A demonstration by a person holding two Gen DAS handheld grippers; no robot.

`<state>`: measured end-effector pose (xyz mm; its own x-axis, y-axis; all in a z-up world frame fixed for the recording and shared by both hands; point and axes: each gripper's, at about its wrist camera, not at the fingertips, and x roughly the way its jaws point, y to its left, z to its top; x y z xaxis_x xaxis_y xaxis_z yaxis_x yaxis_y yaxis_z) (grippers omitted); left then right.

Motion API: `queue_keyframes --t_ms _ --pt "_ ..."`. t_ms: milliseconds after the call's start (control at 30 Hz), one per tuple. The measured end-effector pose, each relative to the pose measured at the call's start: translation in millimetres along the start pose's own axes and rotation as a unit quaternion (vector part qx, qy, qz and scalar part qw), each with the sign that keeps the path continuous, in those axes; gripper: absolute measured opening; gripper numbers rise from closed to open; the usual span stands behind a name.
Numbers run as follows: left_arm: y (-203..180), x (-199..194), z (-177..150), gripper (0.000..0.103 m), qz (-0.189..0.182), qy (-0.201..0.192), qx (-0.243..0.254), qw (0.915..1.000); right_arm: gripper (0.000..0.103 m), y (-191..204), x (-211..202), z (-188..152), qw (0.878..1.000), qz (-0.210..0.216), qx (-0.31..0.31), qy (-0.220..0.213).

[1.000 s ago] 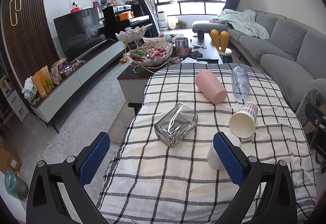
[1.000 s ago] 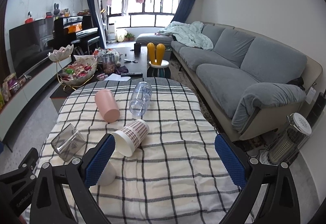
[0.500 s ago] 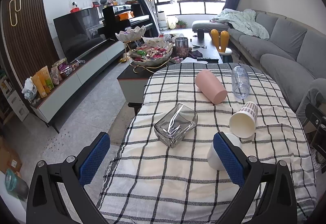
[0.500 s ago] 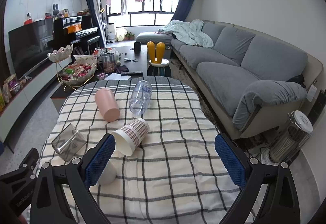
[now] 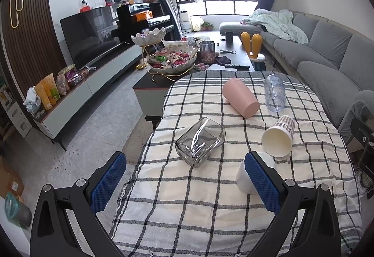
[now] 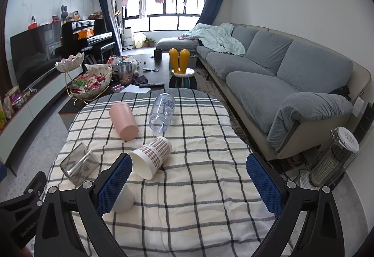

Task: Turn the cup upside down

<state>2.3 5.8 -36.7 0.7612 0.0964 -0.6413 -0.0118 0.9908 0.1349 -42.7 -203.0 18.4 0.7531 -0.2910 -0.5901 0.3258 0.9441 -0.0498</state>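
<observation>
Several cups lie on their sides on a checked tablecloth: a pink cup, a clear plastic cup, a plaid paper cup, a grey square glass and a white cup partly hidden behind a finger. My left gripper is open and empty above the near table edge. My right gripper is open and empty, its left finger beside the paper cup's mouth.
A coffee table with a snack bowl stand stands beyond the table. A grey sofa runs along the right. A heater stands on the floor at the right. A TV unit lines the left wall.
</observation>
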Motion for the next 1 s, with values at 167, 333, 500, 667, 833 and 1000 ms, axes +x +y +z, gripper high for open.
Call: queue_keyframes --t_ms 167,333,500,667,833,1000 --pt "-0.3 0.3 -0.3 0.103 -0.001 0.000 0.000 1.0000 0.099 -0.4 0.4 0.5 1.000 0.000 0.000 0.000" --pt "-3.3 -0.4 -1.1 0.103 -0.005 0.001 -0.003 1.0000 0.099 -0.4 0.3 0.6 1.000 0.001 0.000 0.000" --pt "-3.5 -0.2 -0.9 0.103 -0.006 0.001 -0.003 1.0000 0.099 -0.4 0.0 0.7 1.000 0.001 0.000 0.000" --pt "-3.8 -1.7 0.3 0.103 -0.009 0.000 -0.004 1.0000 0.099 -0.6 0.1 0.7 1.000 0.001 0.001 0.000" --pt "-5.0 -2.2 0.8 0.103 -0.009 -0.001 -0.003 1.0000 0.099 -0.5 -0.1 0.5 1.000 0.001 0.000 0.001" --pt "-5.0 -2.9 0.8 0.103 -0.007 -0.002 -0.004 1.0000 0.099 -0.7 0.0 0.6 1.000 0.001 0.001 0.000"
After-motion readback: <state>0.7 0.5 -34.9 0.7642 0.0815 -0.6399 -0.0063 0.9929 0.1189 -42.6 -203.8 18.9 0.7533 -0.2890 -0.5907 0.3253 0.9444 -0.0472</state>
